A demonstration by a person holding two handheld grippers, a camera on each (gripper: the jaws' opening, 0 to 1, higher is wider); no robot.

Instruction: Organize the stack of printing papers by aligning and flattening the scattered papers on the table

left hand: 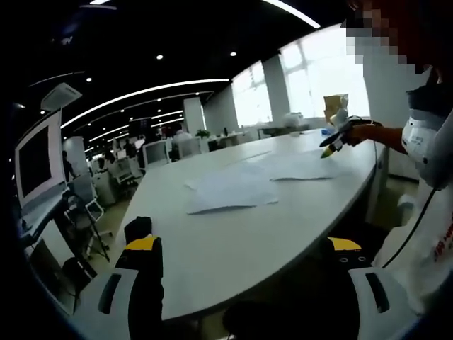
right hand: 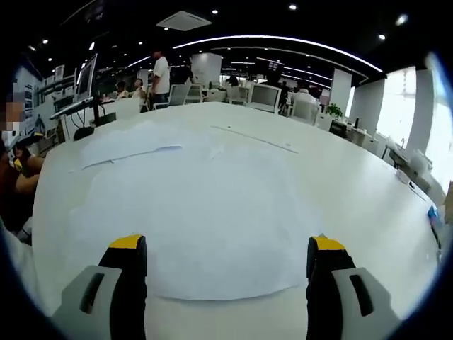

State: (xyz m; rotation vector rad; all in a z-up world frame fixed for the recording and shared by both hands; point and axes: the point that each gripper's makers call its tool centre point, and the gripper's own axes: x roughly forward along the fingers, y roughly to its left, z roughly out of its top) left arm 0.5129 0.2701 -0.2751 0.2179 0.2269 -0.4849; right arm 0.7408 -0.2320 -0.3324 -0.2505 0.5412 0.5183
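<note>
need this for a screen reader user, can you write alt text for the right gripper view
The right tool, jaws wide open, hovers over a white sheet of printing paper lying flat on a large white table. More paper sheets lie scattered farther back, with an open-plan office and people behind.

The table (right hand: 354, 184) ahead of the right gripper (right hand: 226, 265) has a smooth, matt white surface. The papers (right hand: 191, 219) between its jaws are thin, matt white sheets. The jaws look like black and yellow plastic.
</note>
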